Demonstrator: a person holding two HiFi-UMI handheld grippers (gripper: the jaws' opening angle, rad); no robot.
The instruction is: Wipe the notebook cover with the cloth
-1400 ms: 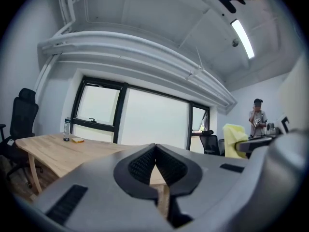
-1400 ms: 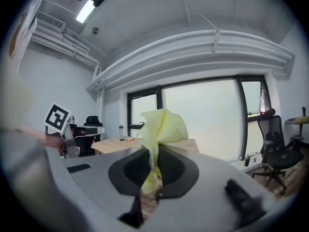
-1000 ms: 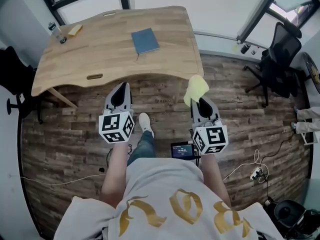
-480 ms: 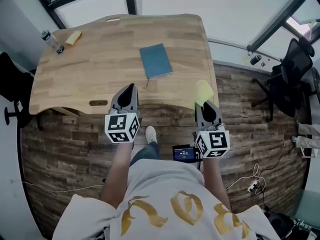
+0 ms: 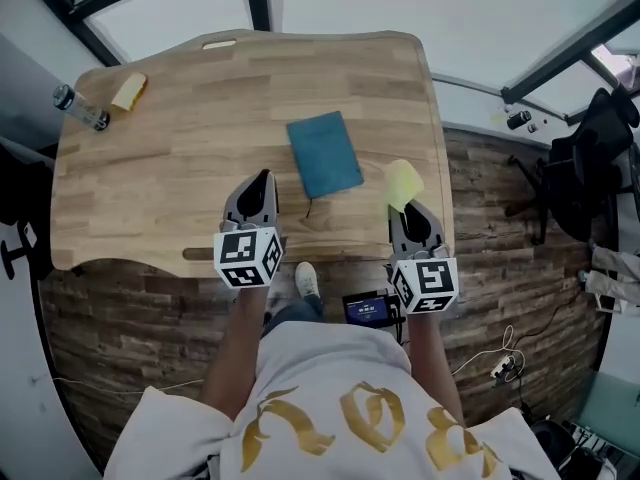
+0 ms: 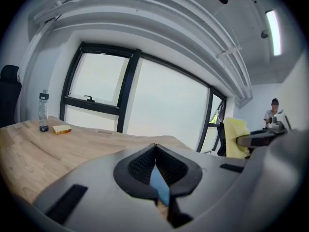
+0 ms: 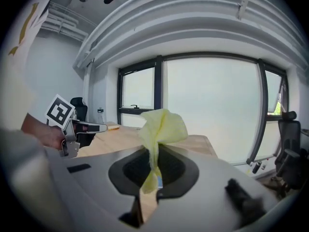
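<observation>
A teal notebook (image 5: 324,153) lies closed on the wooden table (image 5: 180,158), right of its middle. My left gripper (image 5: 263,176) is shut and empty, just left of the notebook's near corner and over the table's front edge. In the left gripper view its jaws (image 6: 154,145) meet, and a strip of the notebook (image 6: 161,188) shows below them. My right gripper (image 5: 404,208) is shut on a yellow cloth (image 5: 403,182), right of the notebook near the table's right edge. In the right gripper view the cloth (image 7: 163,124) stands up crumpled out of the jaws.
A clear bottle (image 5: 78,106) and a yellow sponge (image 5: 128,91) sit at the table's far left corner. A black office chair (image 5: 600,158) stands to the right. On the wood floor lie a small screen device (image 5: 366,308) and cables (image 5: 500,363). Windows run behind the table.
The person has walked up to the table. Both grippers have gone from over the floor to over the table's front edge, and the notebook is now close between them. The cloth stays gripped.
</observation>
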